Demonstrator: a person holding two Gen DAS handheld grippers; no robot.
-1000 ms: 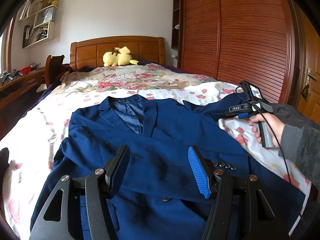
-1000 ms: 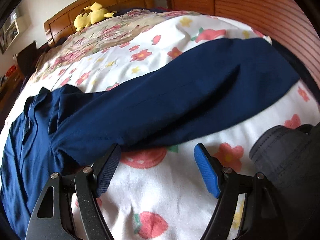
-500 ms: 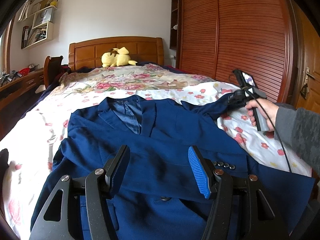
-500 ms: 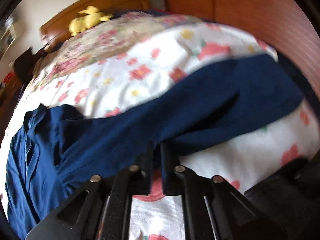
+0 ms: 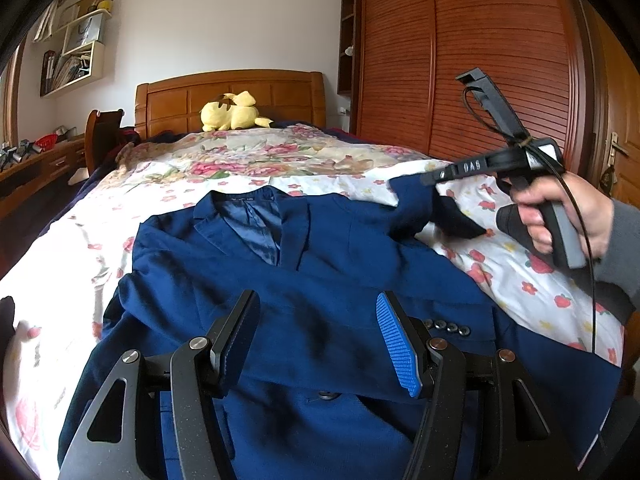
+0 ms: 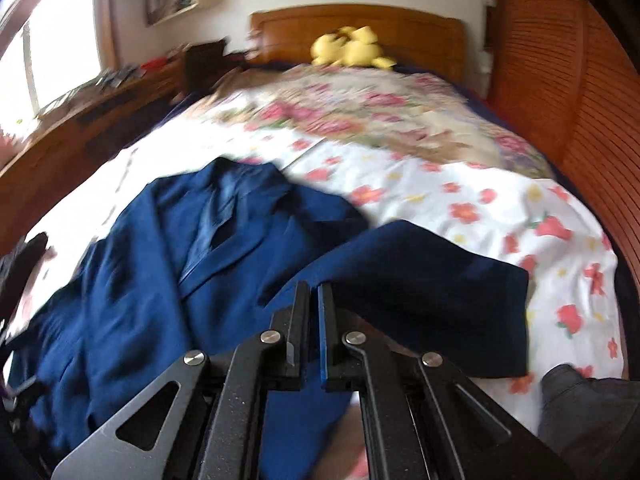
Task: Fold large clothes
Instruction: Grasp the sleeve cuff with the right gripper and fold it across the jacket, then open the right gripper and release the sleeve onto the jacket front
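Right gripper [image 6: 314,300] clamped on navy jacket [image 5: 312,280] sleeve [image 6: 432,280], lifted off bed [image 5: 520,280]. Left gripper [image 5: 316,328] open above jacket front. Advice: lay sleeve flat across chest, avoid bunching.

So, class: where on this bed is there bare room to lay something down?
Free: the flowered sheet between the jacket collar and the far quilt, and the strip right of the jacket, below the lifted sleeve. Crowded: the near middle, under the jacket, and the headboard end, where a yellow plush toy lies.
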